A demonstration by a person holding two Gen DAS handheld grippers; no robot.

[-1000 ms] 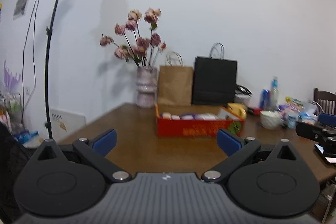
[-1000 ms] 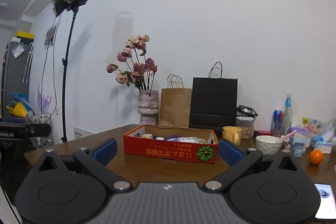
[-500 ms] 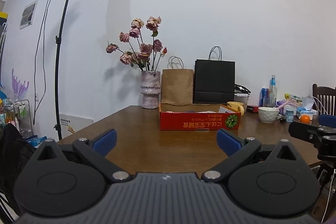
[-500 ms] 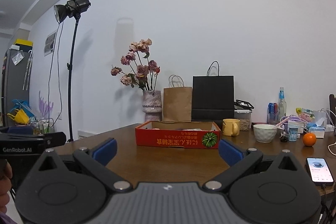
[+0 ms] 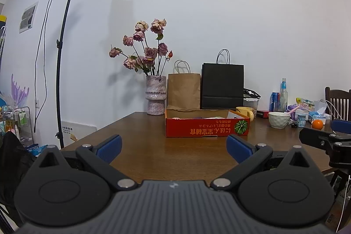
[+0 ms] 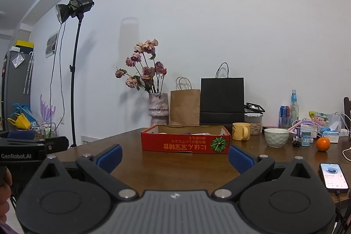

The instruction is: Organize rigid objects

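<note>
A red cardboard box [image 5: 207,126] [image 6: 185,142] with several small items inside sits in the middle of the brown wooden table [image 5: 153,152] [image 6: 175,168]. My left gripper [image 5: 173,147] is open and empty, held near the table's front edge, well short of the box. My right gripper [image 6: 174,157] is open and empty, also near the front edge. Each gripper shows at the side of the other's view: the right one in the left wrist view [image 5: 324,139], the left one in the right wrist view [image 6: 28,146].
Behind the box stand a vase of roses [image 6: 158,109], a brown paper bag [image 6: 185,106] and a black bag [image 6: 222,100]. To the right are a yellow mug [image 6: 240,131], a white bowl [image 6: 276,137], bottles, an orange [image 6: 323,144] and a phone [image 6: 333,177]. A light stand [image 5: 60,84] stands at left.
Both grippers have dropped lower and drawn back from the table, so the box now shows side-on and farther off. Both stay open and empty.
</note>
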